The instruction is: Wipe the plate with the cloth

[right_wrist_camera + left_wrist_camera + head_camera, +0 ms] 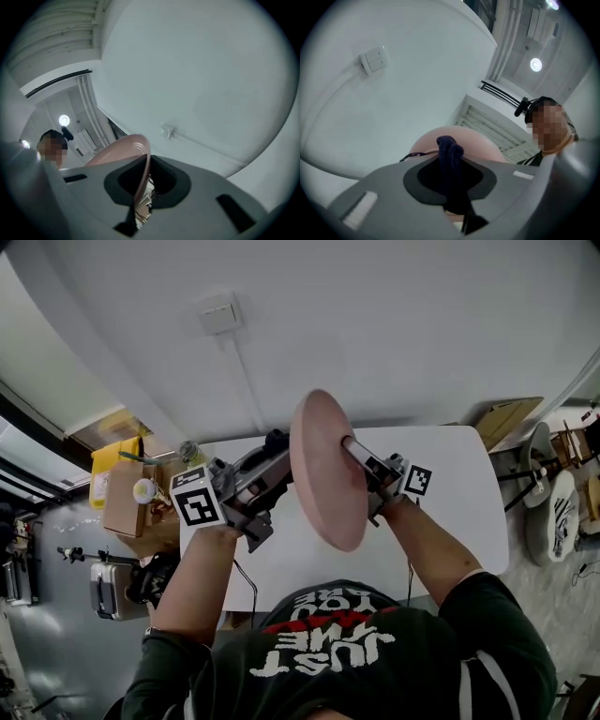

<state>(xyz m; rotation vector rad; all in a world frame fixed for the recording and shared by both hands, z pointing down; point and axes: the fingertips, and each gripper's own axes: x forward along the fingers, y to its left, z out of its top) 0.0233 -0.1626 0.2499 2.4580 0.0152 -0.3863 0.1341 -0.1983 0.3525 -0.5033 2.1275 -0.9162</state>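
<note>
Now, which step is in hand? (A)

Wiping proper, by my reading. Pink plate (pixel 326 470) held up on edge above the white surface (pixel 450 484), clear of it, one face turned toward the left tool. (B)

Grips? (A)

Right tool (pixel 140 187) pinched narrow on the plate's rim, which runs straight between the jaws. Left tool (pixel 449 180) clamped on a dark cloth (pixel 450 151), with a bunched tuft standing out past the tips. (B)

Cloth against plate? (A)

Tuft sits right at the plate's face, in front of its lower middle in the left gripper view. Actual contact I cannot confirm. (B)

Next move? (A)

Probably press the tuft onto the face and sweep across. The right tool has to brace the rim so the plate doesn't twist in so thin a pinch. (B)
</note>
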